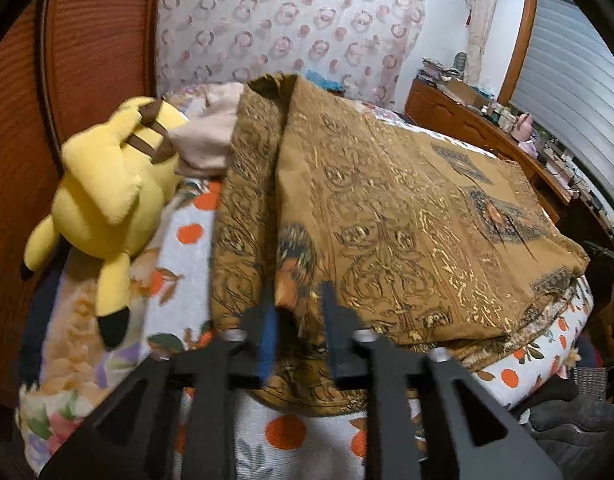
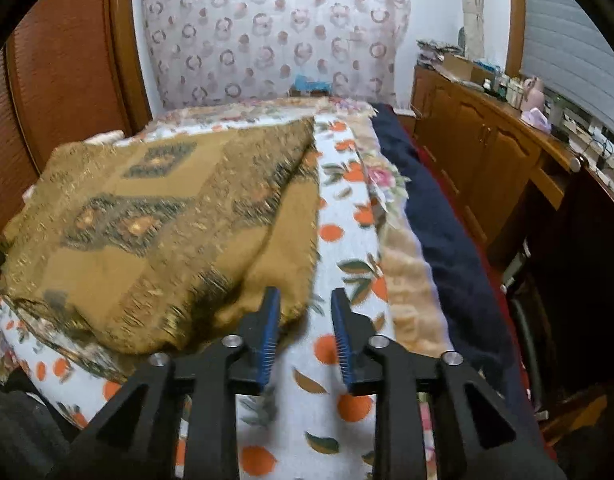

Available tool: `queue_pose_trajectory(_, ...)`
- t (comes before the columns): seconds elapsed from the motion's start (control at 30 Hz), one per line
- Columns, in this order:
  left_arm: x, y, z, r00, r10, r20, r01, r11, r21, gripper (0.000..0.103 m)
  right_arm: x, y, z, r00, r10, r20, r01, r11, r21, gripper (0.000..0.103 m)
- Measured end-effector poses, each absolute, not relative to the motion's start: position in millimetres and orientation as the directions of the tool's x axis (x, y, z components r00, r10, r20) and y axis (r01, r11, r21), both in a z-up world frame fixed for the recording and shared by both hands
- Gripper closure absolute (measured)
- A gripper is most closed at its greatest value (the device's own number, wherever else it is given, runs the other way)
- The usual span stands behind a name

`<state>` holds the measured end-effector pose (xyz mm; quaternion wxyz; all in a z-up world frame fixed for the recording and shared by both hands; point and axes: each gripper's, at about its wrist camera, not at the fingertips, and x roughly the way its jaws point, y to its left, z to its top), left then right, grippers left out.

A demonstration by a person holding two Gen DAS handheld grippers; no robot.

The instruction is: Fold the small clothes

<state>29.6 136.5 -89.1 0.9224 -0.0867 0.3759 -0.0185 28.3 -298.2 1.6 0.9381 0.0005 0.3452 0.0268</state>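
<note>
Cloth edge beside parted right gripper

The bed is covered by a white sheet printed with oranges and green leaves, with a beige floral blanket and a dark navy layer showing along its right edge. On the sheet lies a folded ochre-brown cloth with gold and dark ornamental patterns, taking up most of the middle. Just left of it, near the wooden headboard side, a yellow plush toy with brown back stripes and black-tipped ears lies on the bed, touching a pale pink bundle of fabric beside the cloth's far corner.
</note>
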Motion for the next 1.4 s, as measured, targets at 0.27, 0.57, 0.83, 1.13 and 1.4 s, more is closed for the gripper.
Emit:
queue_pose_trajectory(0.27,38,141,-89,0.720,-0.078,-0.689,-0.047,0.986,-0.162,0.027,37,-269,4,0.779,0.105,-0.618,-0.112,0.993,0.028,0.047)
queue_pose_trajectory(0.57,49,146,-97,0.700,-0.017,-0.714,-0.093,0.989,-0.115,0.027,55,-227,-11,0.747,0.184,-0.639,-0.203,0.978,0.044,0.042)
queue_pose_trajectory(0.83,47,151,-100,0.704,-0.012,-0.710,-0.114,0.985,-0.129,0.027,69,-207,-32,0.704,0.167,-0.690,-0.247,0.969,-0.018,0.042)
queue_pose_trajectory(1.13,45,151,-105,0.706,-0.018,-0.708,-0.114,0.984,-0.138,0.027,79,-206,-45,0.708,0.141,-0.692,-0.239,0.970,-0.046,0.033)
queue_pose_trajectory(1.4,45,151,-107,0.707,-0.084,-0.702,-0.075,0.979,-0.192,0.068,76,-203,-51,0.719,0.138,-0.681,-0.231,0.972,-0.047,0.028)
